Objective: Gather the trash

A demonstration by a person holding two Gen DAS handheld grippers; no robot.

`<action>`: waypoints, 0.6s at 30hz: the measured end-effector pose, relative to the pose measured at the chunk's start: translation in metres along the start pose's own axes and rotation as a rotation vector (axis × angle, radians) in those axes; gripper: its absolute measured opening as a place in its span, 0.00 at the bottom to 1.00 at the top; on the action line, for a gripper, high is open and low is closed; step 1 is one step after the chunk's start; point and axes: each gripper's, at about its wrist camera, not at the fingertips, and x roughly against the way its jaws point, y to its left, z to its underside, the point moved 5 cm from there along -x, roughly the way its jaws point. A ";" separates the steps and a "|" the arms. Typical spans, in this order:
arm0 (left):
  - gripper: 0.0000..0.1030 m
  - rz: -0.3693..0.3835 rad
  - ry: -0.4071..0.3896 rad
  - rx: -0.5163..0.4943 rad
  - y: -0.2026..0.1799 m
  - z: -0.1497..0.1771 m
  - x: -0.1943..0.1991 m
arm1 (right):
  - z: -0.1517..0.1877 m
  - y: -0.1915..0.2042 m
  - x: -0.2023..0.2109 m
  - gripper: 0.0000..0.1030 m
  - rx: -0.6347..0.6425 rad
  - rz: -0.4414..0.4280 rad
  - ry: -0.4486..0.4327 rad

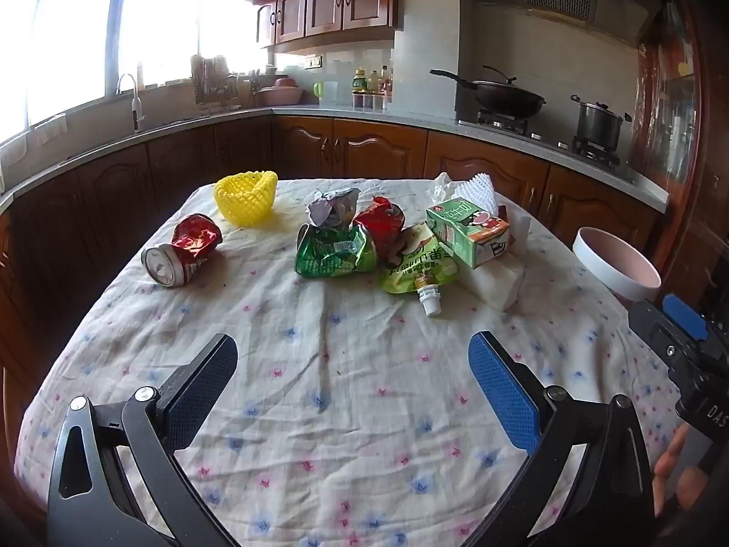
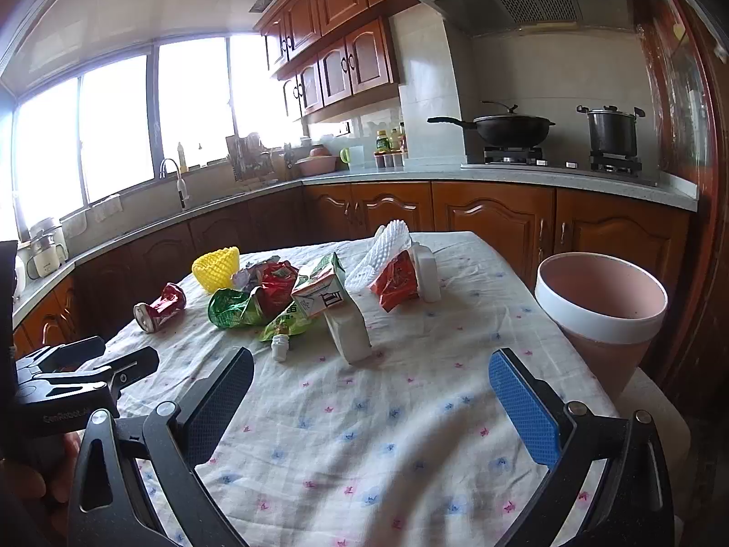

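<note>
A: Going left to right, what lay on the table?

B: A crushed red can on its side, well apart from the rest. Then a yellow foam net, then the heap: crumpled foil, a green wrapper, a red wrapper, a green pouch with a white spout, a carton leaning on a white block, and white netting behind. The bin stood off the table's right edge.

A: And the grippers?

B: The left gripper was spread wide with nothing between its pads, hovering over bare cloth short of the trash. The right gripper was the same, the bin just beside it.

A: How would the pieces handle?

B: All light, I'd judge. The can looked stiff enough to pinch across its dented middle. The wrappers seemed slick and soft; best gripped at a raised fold. The pouch would flop, so its spout looked the surest hold.
</note>
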 end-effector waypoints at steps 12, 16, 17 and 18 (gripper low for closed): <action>1.00 0.005 0.003 -0.006 -0.003 0.002 -0.006 | 0.000 -0.002 0.000 1.00 -0.017 -0.010 -0.001; 1.00 0.010 0.002 -0.005 -0.005 0.003 -0.008 | -0.001 -0.005 -0.001 1.00 -0.022 -0.012 0.000; 1.00 0.011 0.004 -0.005 -0.005 0.003 -0.009 | 0.000 -0.005 -0.001 1.00 -0.022 -0.011 0.001; 1.00 0.011 0.007 -0.006 -0.005 0.003 -0.010 | 0.000 -0.005 -0.001 1.00 -0.023 -0.012 0.002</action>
